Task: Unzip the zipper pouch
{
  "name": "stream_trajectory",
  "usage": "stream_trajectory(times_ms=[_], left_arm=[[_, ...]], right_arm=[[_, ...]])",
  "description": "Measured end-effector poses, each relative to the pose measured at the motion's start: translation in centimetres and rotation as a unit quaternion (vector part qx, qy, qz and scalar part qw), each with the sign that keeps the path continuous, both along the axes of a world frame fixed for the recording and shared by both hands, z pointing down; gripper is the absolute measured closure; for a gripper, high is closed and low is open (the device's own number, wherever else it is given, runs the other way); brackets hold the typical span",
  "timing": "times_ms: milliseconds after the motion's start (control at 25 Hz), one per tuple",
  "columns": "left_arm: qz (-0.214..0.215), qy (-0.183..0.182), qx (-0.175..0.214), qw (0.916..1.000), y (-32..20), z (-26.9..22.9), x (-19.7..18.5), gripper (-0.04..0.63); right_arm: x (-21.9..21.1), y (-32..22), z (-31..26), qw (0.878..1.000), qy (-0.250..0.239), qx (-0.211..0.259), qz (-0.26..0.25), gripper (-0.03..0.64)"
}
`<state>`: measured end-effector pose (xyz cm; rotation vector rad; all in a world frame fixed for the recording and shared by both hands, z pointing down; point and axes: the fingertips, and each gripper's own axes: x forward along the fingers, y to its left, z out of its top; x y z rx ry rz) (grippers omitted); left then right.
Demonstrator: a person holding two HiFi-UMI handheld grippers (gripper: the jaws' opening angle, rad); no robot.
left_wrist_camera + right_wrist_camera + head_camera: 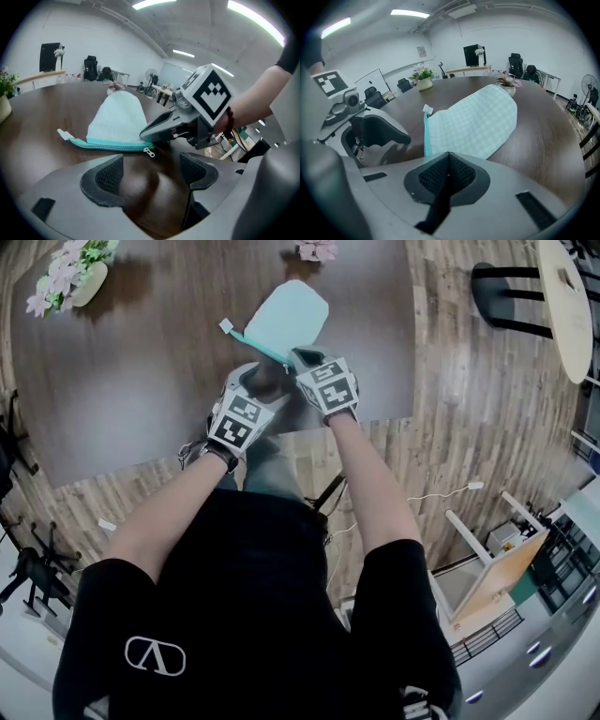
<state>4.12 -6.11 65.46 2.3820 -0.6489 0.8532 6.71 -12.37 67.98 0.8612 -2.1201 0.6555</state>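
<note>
A pale teal checked zipper pouch (286, 315) lies flat on the dark brown table (141, 371). Its teal zipper (112, 144) runs along the near edge, with the metal pull (150, 151) at the right end. My left gripper (152, 171) hovers just short of that pull, jaws open and nothing between the pads (108, 177). From the right, my right gripper (161, 126) reaches to the pouch's corner beside the pull. In its own view the right gripper (448, 164) is shut, and the pouch (473, 122) edge runs in under its tips, seemingly pinched.
A potted flower (80, 273) stands at the table's far left and another flower (317, 249) at the far edge. The table's near edge (375, 418) runs just behind the grippers. A black chair (511, 296) and a pale round table (567, 296) stand to the right.
</note>
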Motion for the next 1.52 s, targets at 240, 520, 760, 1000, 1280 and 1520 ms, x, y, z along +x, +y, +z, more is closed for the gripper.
stream_trajectory(times_ms=[240,520,760,1000,1280,1520], left_arm=[[-0.062,-0.022,-0.053,0.9964,-1.1,2.1,0.5,0.270],[-0.059,-0.052,-0.033,0.9963,-1.2,2.5,0.7,0.364],[-0.126,-0.070,-0.064,0.9874,-1.5,2.7,1.5,0.369],[-0.144,-0.109,-0.043,0.9826,-1.8,3.1,1.5,0.394],[-0.160,-0.161,0.003,0.9740,-2.3,3.4,0.6,0.504],[-0.132,-0.170,0.013,0.9766,-2.4,3.3,0.2,0.557]], right_arm=[[0.0,0.0,0.2,1.000,-0.005,0.004,0.003,0.620],[0.1,0.0,0.2,1.000,-0.008,0.008,0.003,0.620],[0.2,0.1,0.1,1.000,-0.010,0.008,0.006,0.618],[0.1,0.1,0.4,1.000,-0.012,0.006,0.008,0.618],[-0.1,0.2,-0.1,1.000,-0.019,-0.001,0.016,0.618],[0.0,0.3,0.2,1.000,-0.014,0.003,0.005,0.618]])
